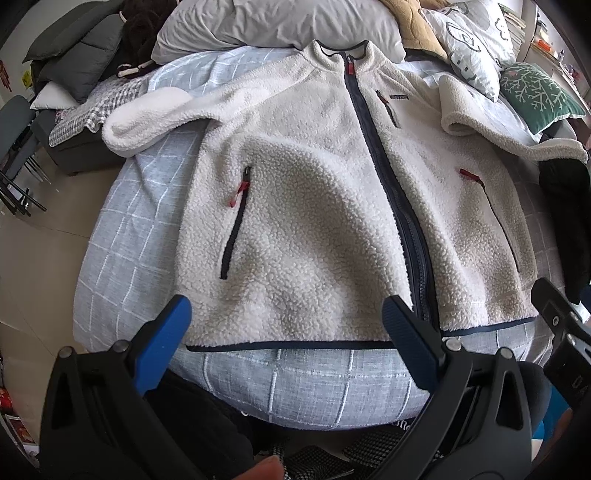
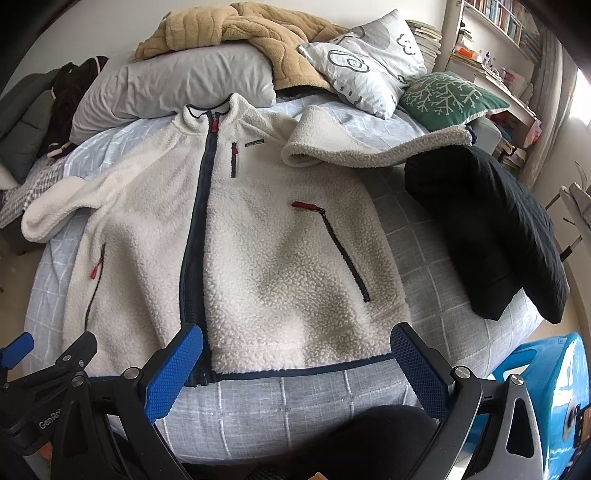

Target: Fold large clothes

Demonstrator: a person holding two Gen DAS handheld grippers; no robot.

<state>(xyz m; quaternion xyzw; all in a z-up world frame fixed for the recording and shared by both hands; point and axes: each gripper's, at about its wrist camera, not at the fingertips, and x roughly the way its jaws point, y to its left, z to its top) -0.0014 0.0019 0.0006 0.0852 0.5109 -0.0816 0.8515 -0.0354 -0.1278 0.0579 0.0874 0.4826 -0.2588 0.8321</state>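
Note:
A cream fleece jacket [image 1: 314,206] with a navy front zip lies flat and face up on the bed, collar away from me, sleeves spread to both sides. It also shows in the right wrist view [image 2: 258,240]. My left gripper [image 1: 288,314] is open and empty, its blue pads just above the jacket's hem. My right gripper [image 2: 295,345] is open and empty over the hem on the jacket's right half. The left gripper's tip shows at the left edge of the right wrist view [image 2: 16,347].
The bed has a pale blue checked sheet [image 1: 306,384]. A black garment [image 2: 491,229] lies at the right edge. Pillows [image 2: 177,81], a tan blanket [image 2: 229,29] and a green cushion [image 2: 447,96] sit at the head. A blue stool [image 2: 554,391] stands at lower right.

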